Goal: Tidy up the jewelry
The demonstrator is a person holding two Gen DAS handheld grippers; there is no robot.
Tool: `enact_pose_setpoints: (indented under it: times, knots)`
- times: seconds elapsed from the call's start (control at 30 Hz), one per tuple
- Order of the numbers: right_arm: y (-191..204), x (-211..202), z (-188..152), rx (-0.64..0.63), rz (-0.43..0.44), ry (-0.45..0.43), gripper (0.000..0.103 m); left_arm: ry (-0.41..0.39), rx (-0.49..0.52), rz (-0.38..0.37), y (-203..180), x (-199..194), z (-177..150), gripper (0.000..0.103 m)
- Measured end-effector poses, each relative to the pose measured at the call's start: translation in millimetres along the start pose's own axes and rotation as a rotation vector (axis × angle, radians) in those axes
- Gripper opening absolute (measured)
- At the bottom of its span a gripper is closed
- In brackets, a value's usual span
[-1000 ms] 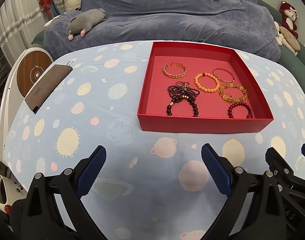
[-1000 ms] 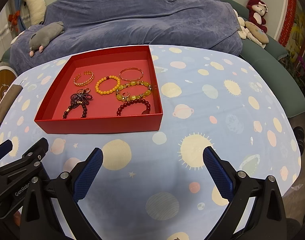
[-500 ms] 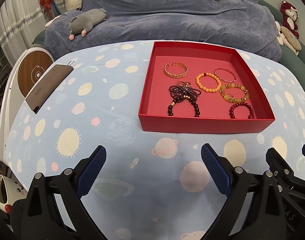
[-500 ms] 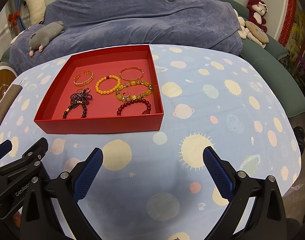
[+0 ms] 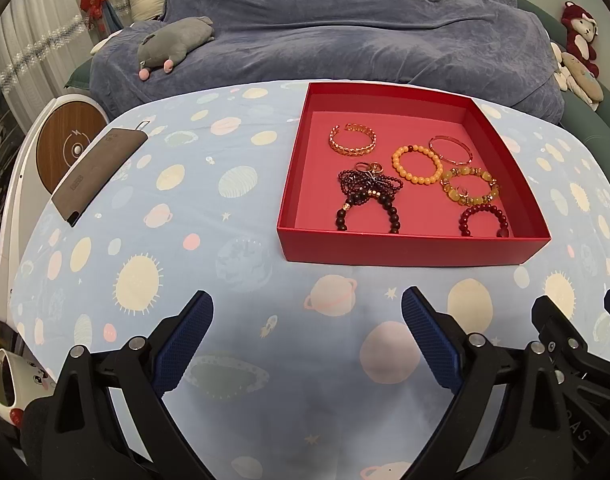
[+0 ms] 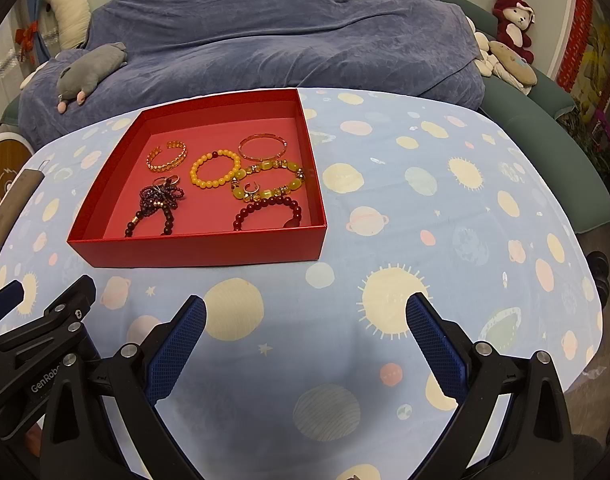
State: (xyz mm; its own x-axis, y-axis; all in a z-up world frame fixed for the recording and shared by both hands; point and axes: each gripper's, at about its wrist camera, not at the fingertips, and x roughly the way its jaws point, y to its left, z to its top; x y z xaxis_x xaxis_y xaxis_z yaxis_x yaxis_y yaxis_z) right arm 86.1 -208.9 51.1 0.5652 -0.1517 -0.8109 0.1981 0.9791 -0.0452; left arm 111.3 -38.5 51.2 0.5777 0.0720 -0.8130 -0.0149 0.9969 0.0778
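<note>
Two hand-held grippers hovering wide open over the bench, gripping nothing.
The left hand-held gripper (image 5: 307,322) and right hand-held gripper (image 6: 305,326) are facing the red box (image 5: 413,250), lying ahead of both, right of the left one, left of the right one. Inside are lying an orange bead bracelet (image 5: 417,164), a gold cuff (image 5: 353,144) and a dark red bracelet (image 5: 483,218).

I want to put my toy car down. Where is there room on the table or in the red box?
The red box has bare floor along its back wall and left side, beside the gold cuff. Its right half is crowded with bracelets. On the tablecloth, there is open room between the brown case and the box, in front of the box, and right of it.
</note>
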Motion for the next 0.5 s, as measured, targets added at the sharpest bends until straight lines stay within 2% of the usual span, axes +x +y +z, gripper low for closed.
enact_pose_setpoints:
  times: [0.5]
  knots:
    - [-0.4,0.2,-0.1,0.001,0.001,0.001,0.096,0.000,-0.002,0.001,2.9,0.9,-3.0,0.090]
